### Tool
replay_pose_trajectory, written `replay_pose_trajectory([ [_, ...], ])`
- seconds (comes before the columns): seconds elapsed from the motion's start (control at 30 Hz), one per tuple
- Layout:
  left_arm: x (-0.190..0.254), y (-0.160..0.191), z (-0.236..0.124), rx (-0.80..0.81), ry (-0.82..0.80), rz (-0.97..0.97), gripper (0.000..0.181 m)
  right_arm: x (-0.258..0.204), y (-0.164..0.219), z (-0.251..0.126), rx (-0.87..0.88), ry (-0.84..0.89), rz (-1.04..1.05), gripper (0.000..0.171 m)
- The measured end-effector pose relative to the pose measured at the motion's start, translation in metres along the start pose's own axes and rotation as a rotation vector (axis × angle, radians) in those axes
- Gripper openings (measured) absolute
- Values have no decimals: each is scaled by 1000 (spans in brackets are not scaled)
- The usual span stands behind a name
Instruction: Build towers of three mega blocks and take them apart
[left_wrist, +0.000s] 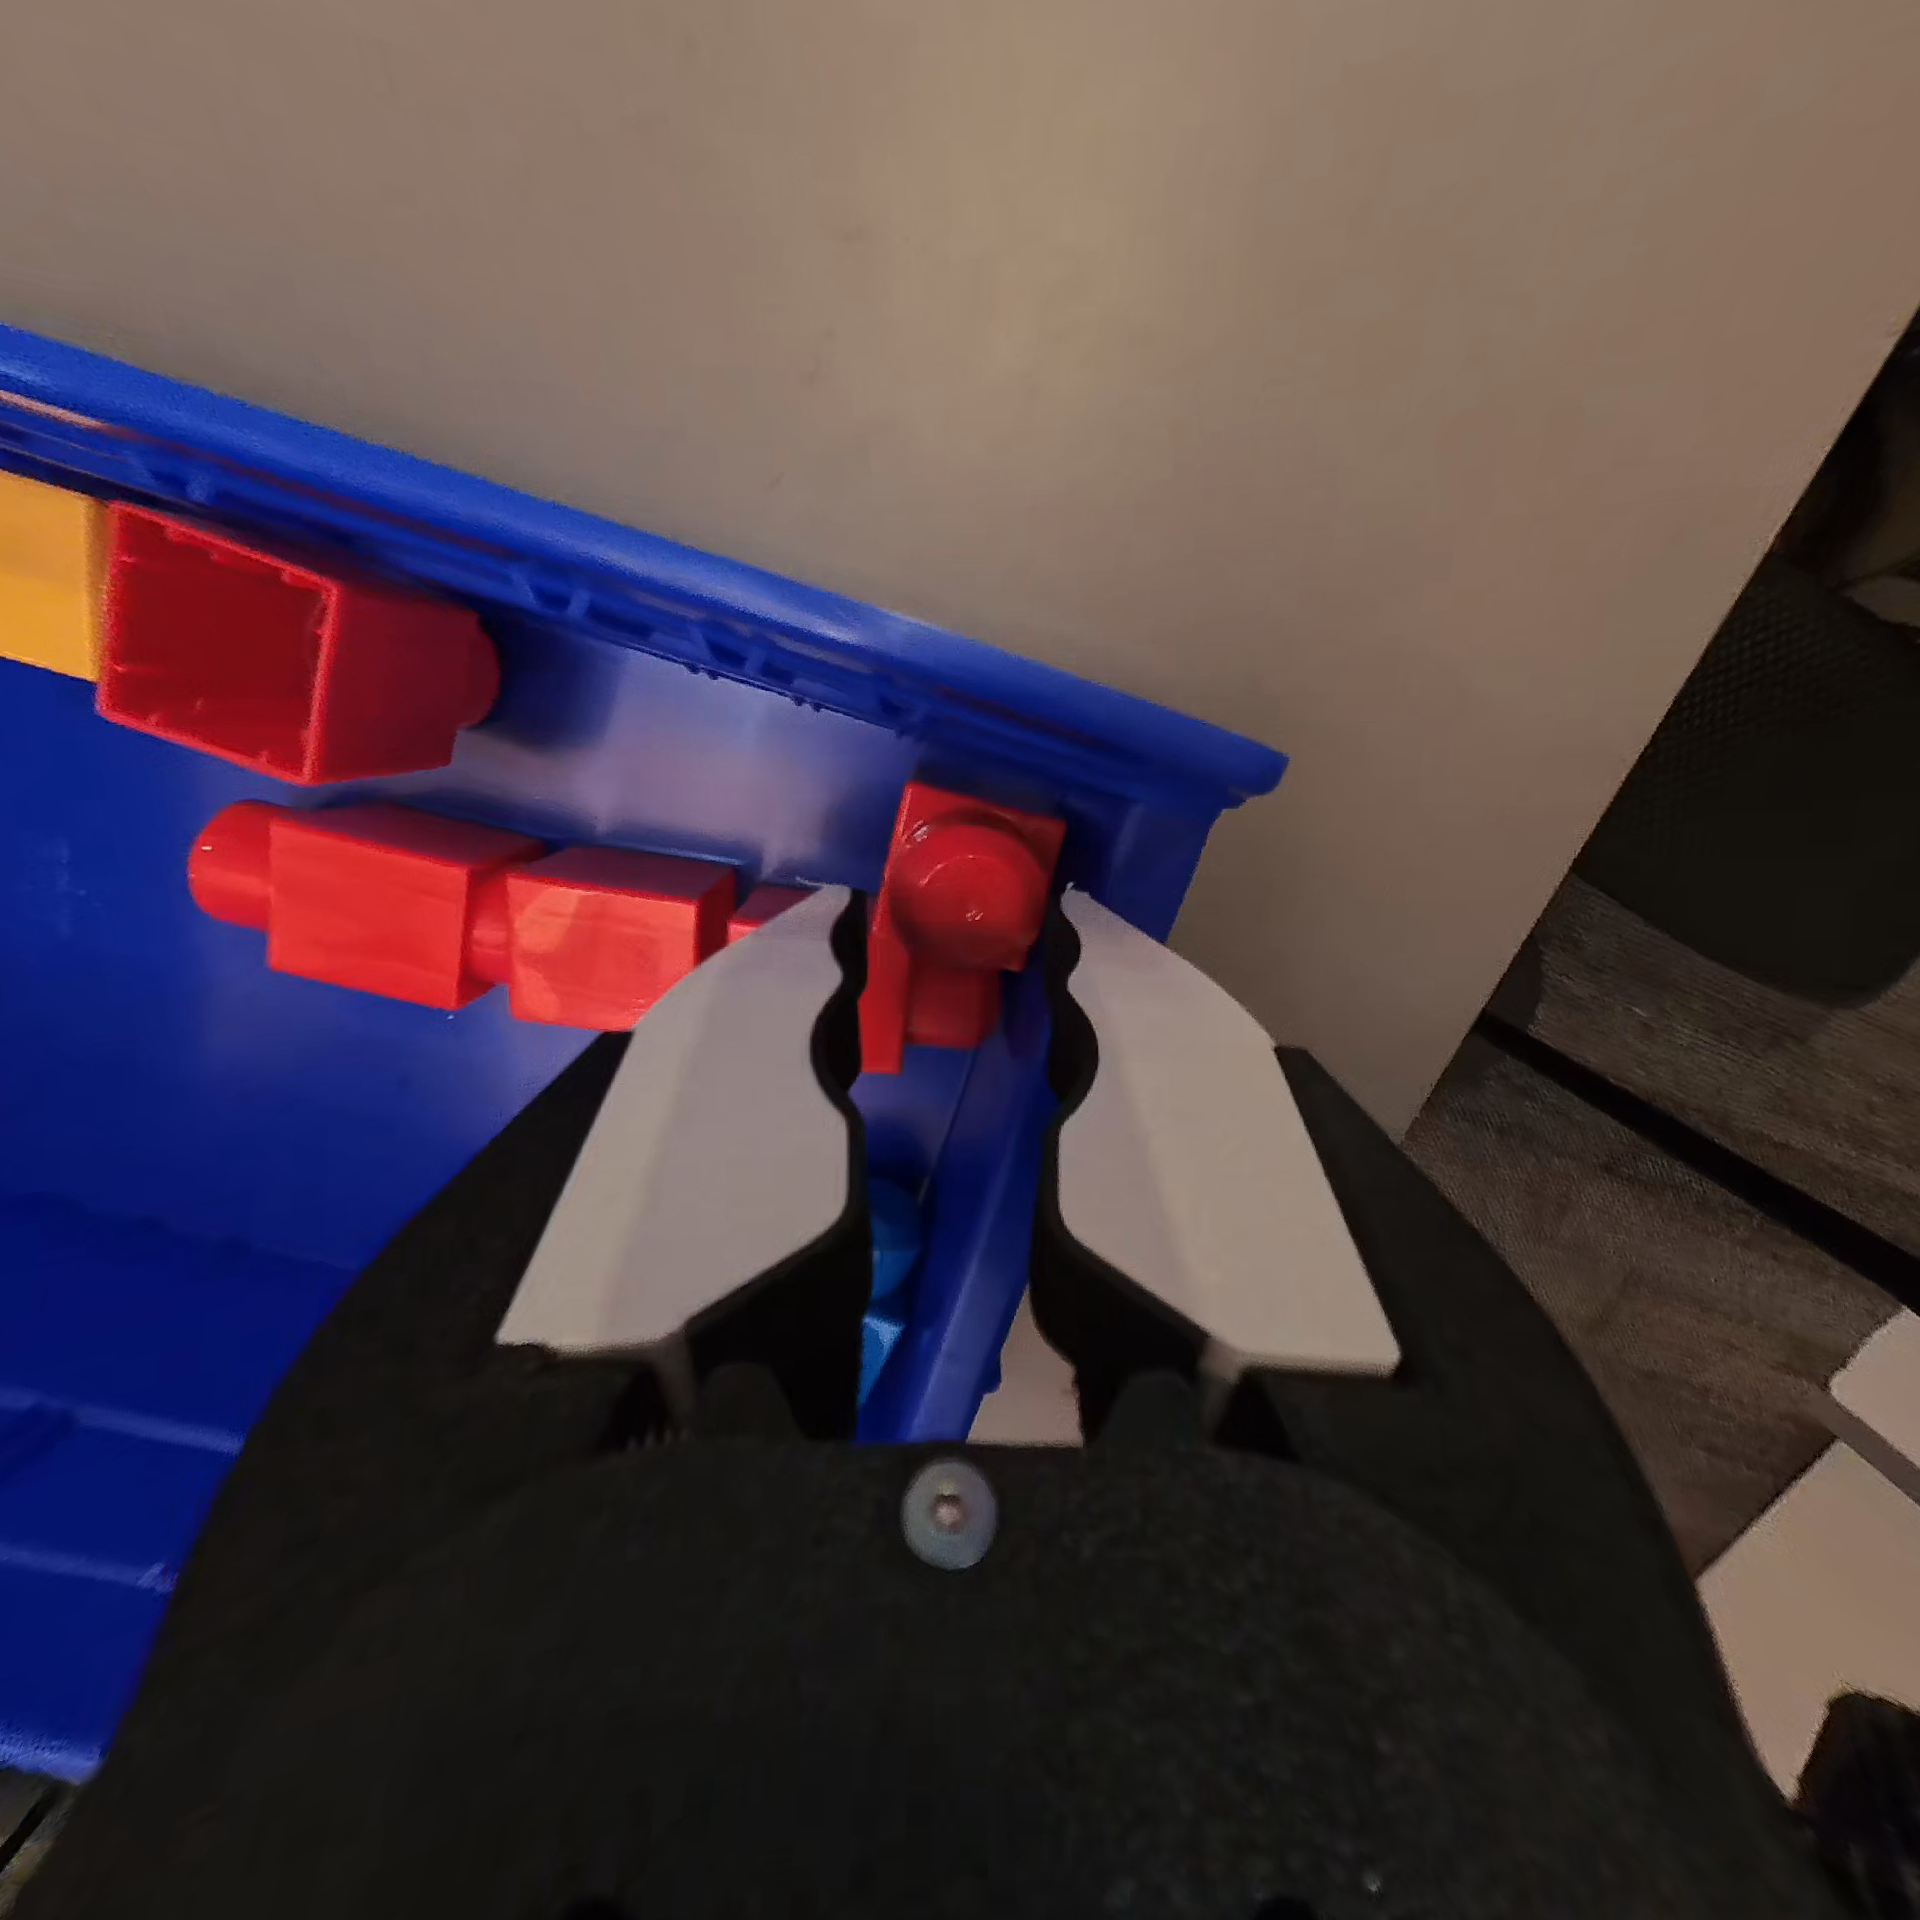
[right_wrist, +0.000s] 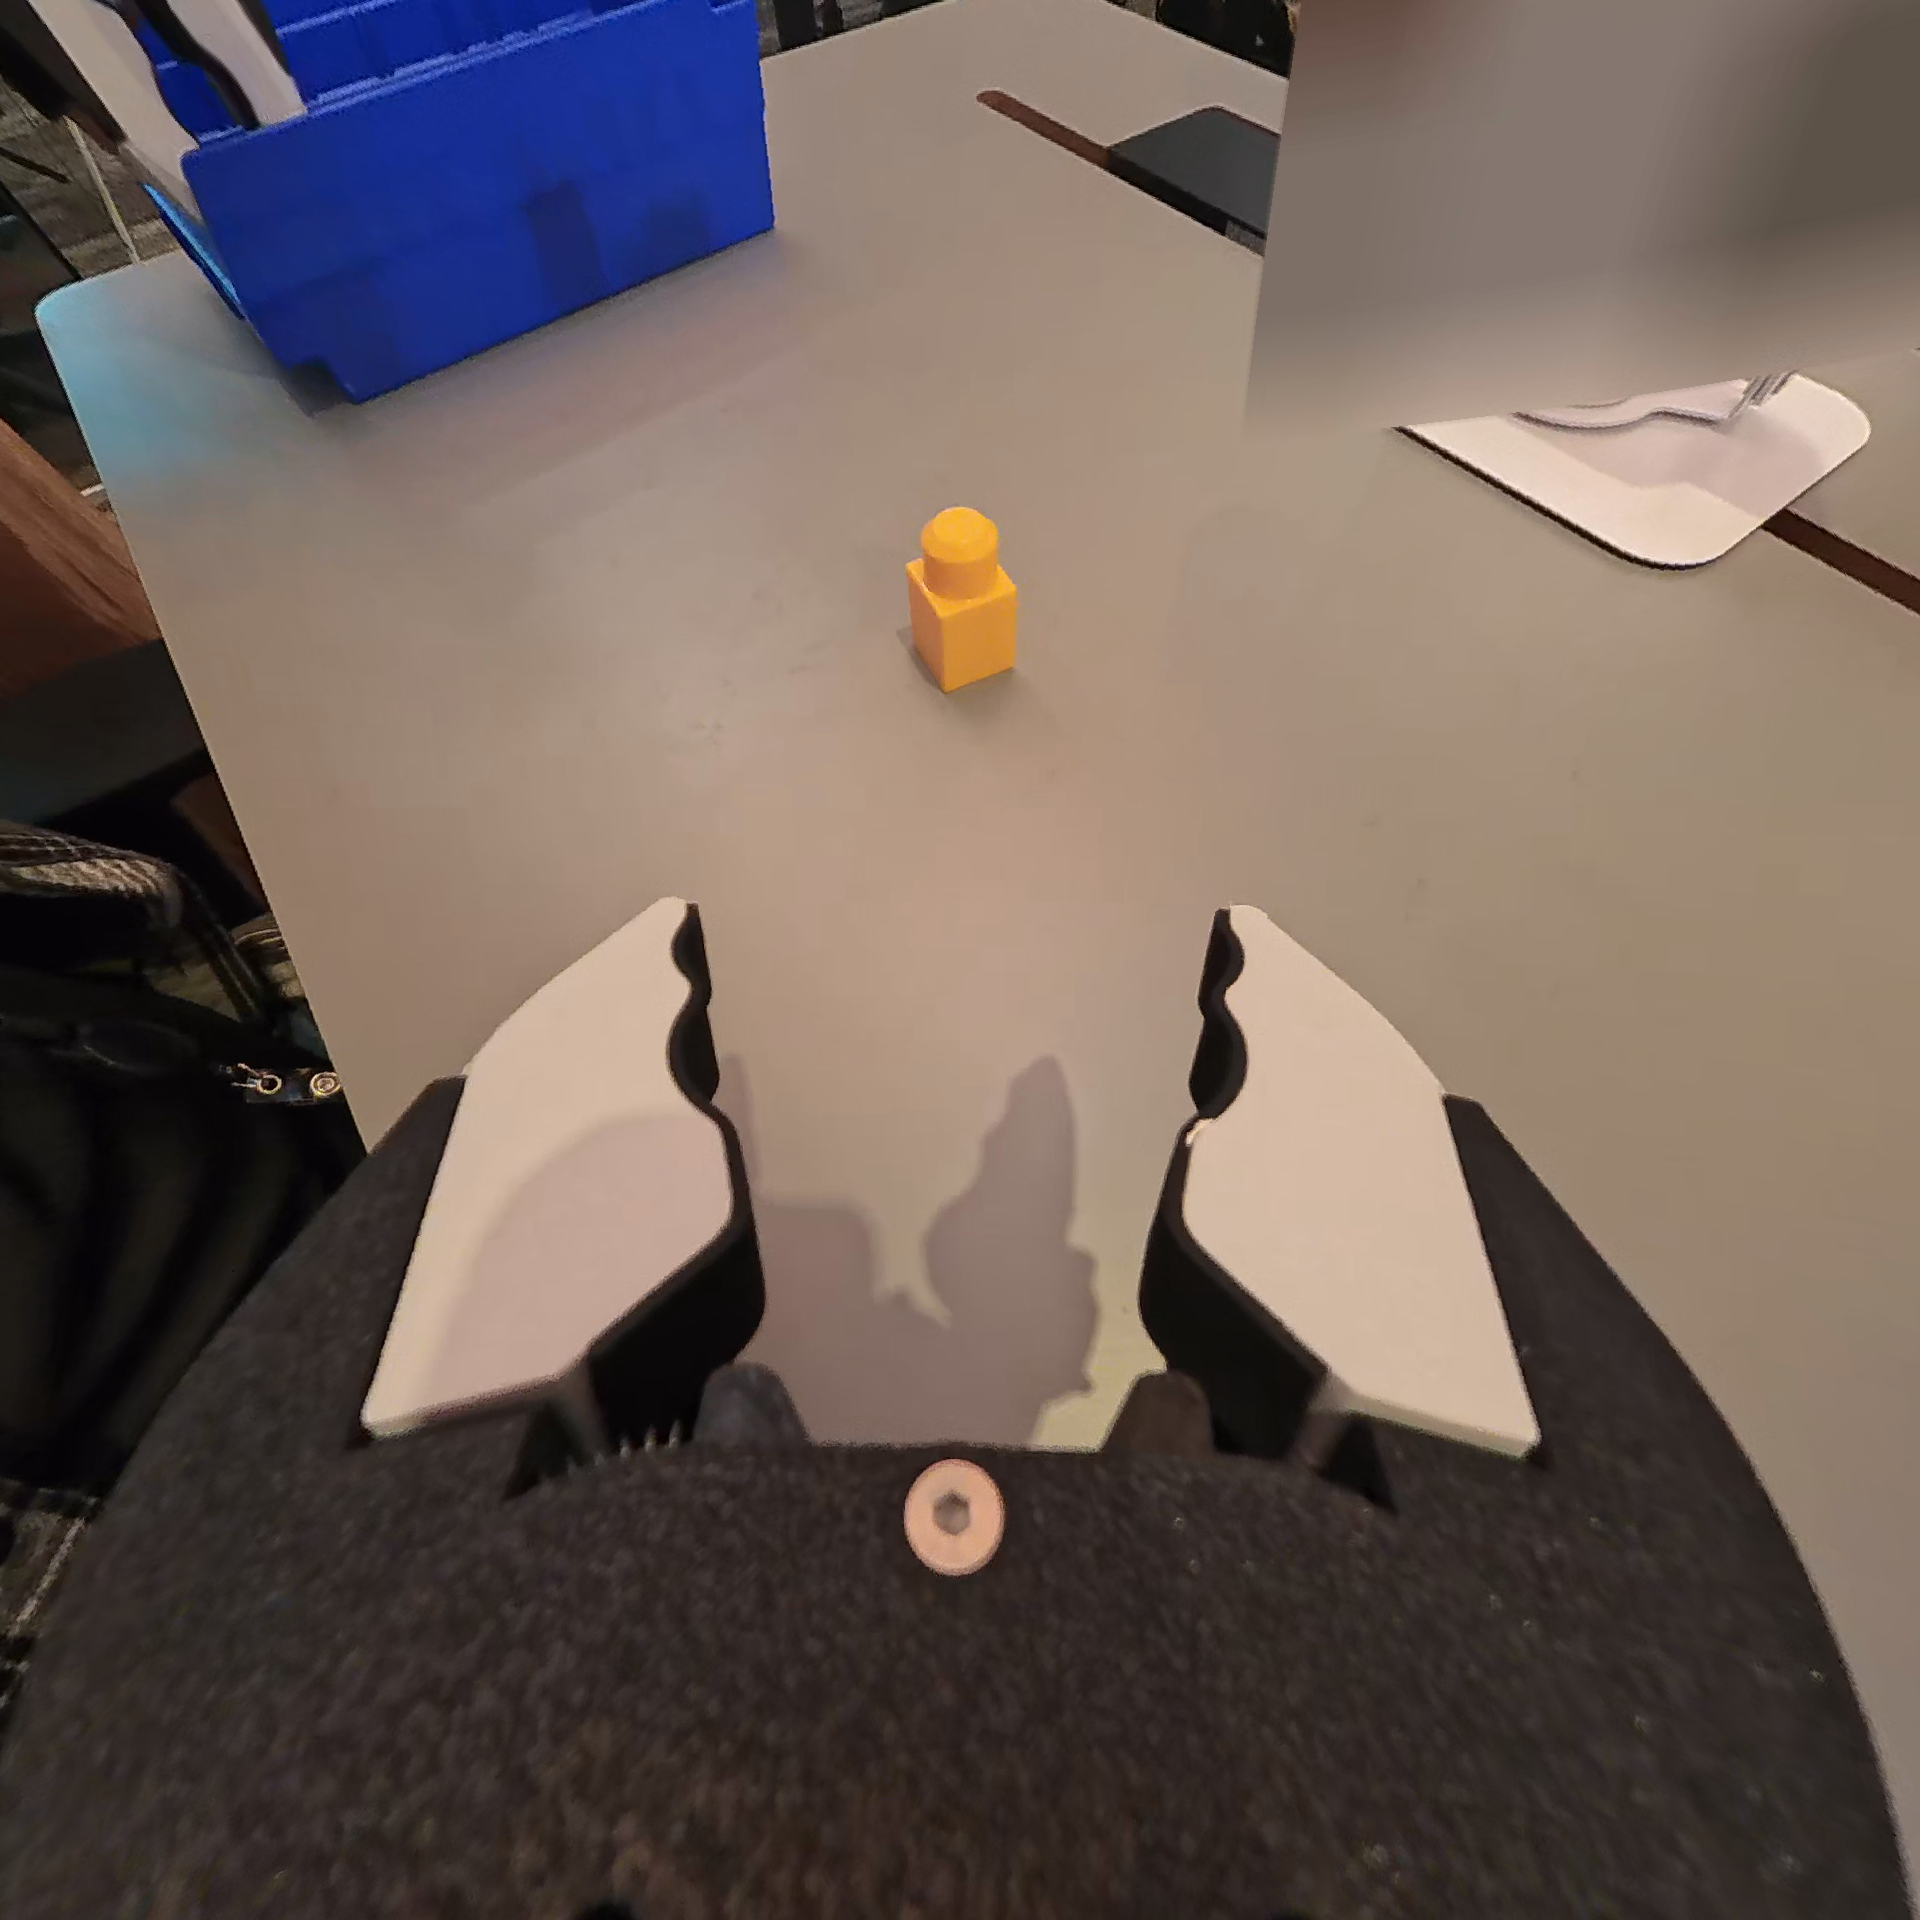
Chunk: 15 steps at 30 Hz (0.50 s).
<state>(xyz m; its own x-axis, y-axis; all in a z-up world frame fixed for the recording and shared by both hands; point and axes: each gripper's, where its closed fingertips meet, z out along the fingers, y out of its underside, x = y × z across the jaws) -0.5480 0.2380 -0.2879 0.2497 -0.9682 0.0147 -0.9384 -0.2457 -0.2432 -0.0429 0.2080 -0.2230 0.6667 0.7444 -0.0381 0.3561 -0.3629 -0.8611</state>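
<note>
In the left wrist view my left gripper (left_wrist: 954, 896) is shut on a red block (left_wrist: 935, 997), stud facing the camera, at the corner of the blue bin (left_wrist: 727, 582). Inside the bin lie a hollow red block (left_wrist: 260, 644), two more red blocks (left_wrist: 374, 904), a yellow block (left_wrist: 42, 582) and a blue block (left_wrist: 888, 1247). In the right wrist view my right gripper (right_wrist: 958, 914) is open and empty above the grey table (right_wrist: 520, 675). A yellow block (right_wrist: 961, 613) stands upright ahead of it, well apart from the fingertips.
The blue bin (right_wrist: 488, 187) stands at the table's far left corner. A white mat with a fork (right_wrist: 1662, 457) and a black flat item (right_wrist: 1195, 166) lie at the far right. A dark bag (right_wrist: 104, 1039) sits off the table's left edge. One gripper's finger ends stand about 50 centimeters off the other's.
</note>
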Motion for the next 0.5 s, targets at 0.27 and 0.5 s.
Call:
replay_pose_trajectory([
  [0.27, -9, -3, -14, 9, -6, -75, 28, 2, 4, -3, 15, 0, 5, 90],
  [0.5, -43, -32, -97, 125, -168, -184, 27, 5, 13, -10, 39, -8, 19, 89],
])
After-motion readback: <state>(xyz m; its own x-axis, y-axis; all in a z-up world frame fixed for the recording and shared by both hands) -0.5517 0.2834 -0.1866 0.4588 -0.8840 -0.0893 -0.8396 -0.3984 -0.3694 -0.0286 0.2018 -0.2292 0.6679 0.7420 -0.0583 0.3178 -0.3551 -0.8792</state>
